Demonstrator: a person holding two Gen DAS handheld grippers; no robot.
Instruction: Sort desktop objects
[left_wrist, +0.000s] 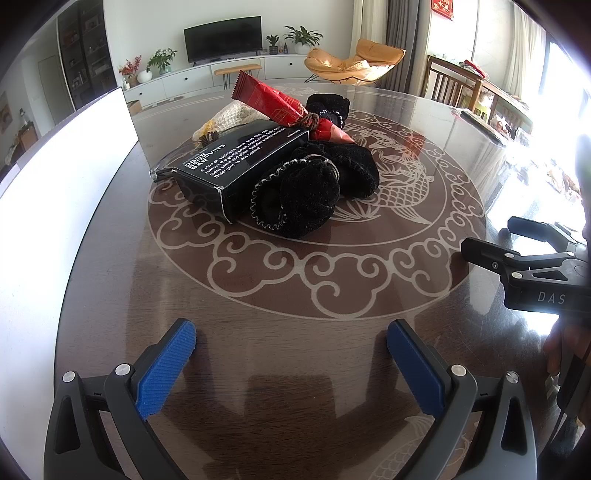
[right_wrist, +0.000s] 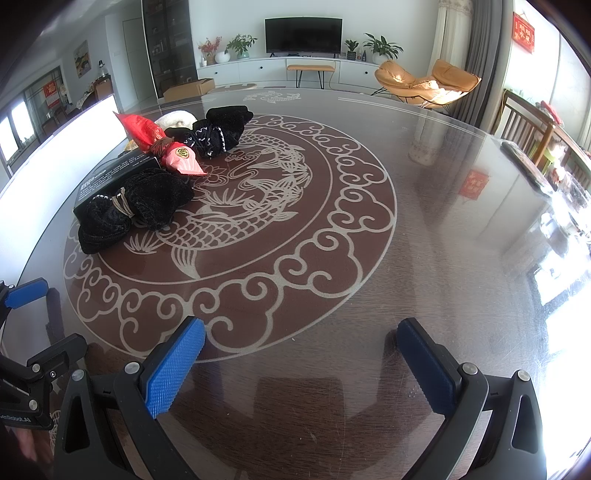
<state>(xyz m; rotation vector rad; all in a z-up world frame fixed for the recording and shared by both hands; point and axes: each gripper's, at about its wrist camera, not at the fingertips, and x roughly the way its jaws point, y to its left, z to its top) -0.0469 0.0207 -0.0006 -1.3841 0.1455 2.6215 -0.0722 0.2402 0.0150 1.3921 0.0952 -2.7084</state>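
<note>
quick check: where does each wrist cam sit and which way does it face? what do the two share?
Left wrist: low over the table, facing the pile with the black box; own open left tongs below, right tongs at right edge.
Right wrist: low, further right, facing across the table; open right tongs below, left tongs at left edge.
Shared: the box, black pouches, red packet, TV.

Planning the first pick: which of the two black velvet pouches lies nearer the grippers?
The black pouch beside the black box, not the far pouch behind the red packet.
</note>
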